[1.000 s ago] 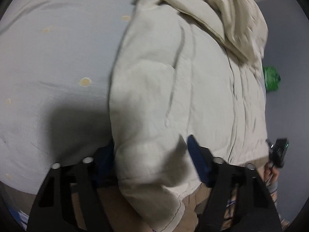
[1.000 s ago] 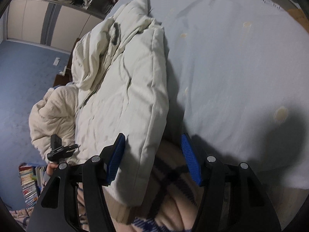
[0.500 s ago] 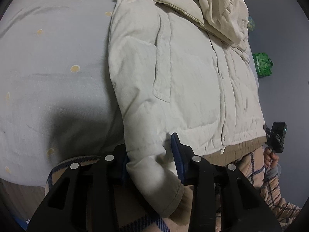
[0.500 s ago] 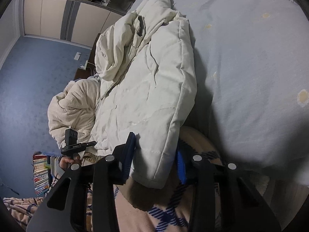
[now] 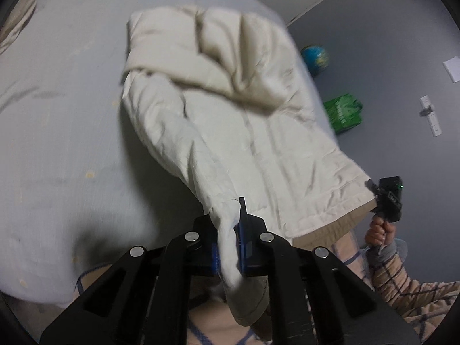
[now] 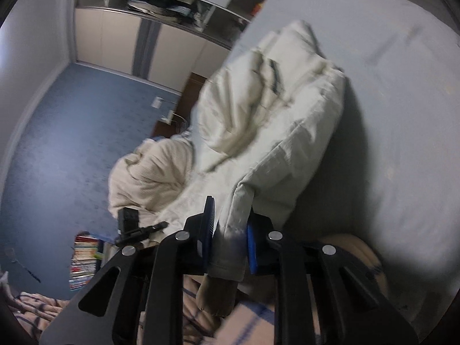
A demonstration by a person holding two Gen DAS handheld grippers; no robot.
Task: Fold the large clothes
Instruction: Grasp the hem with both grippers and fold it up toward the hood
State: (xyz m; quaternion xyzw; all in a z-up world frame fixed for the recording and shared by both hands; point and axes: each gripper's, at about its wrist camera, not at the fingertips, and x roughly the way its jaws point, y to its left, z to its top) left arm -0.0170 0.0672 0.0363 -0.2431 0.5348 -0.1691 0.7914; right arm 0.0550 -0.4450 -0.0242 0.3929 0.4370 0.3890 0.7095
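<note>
A cream puffy jacket (image 5: pixel 235 120) lies on the pale blue bed (image 5: pixel 57 115), its hood bunched at the far end. My left gripper (image 5: pixel 228 244) is shut on the jacket's near hem corner and holds it raised. My right gripper (image 6: pixel 230 241) is shut on the other near corner of the jacket (image 6: pixel 273 120), also lifted off the bed (image 6: pixel 402 115). The hem hangs stretched between the two grippers. The right gripper shows in the left wrist view (image 5: pixel 388 198) and the left gripper in the right wrist view (image 6: pixel 135 227).
A green packet (image 5: pixel 343 113) and a globe ball (image 5: pixel 316 57) lie on the grey floor beside the bed. A cream blanket heap (image 6: pixel 149 172) and a stack of books (image 6: pixel 83 261) sit on the blue carpet. A wardrobe (image 6: pixel 143 34) stands behind.
Both grippers have closed from open onto the jacket's near corners and lifted and pulled the hem back, away from the bed.
</note>
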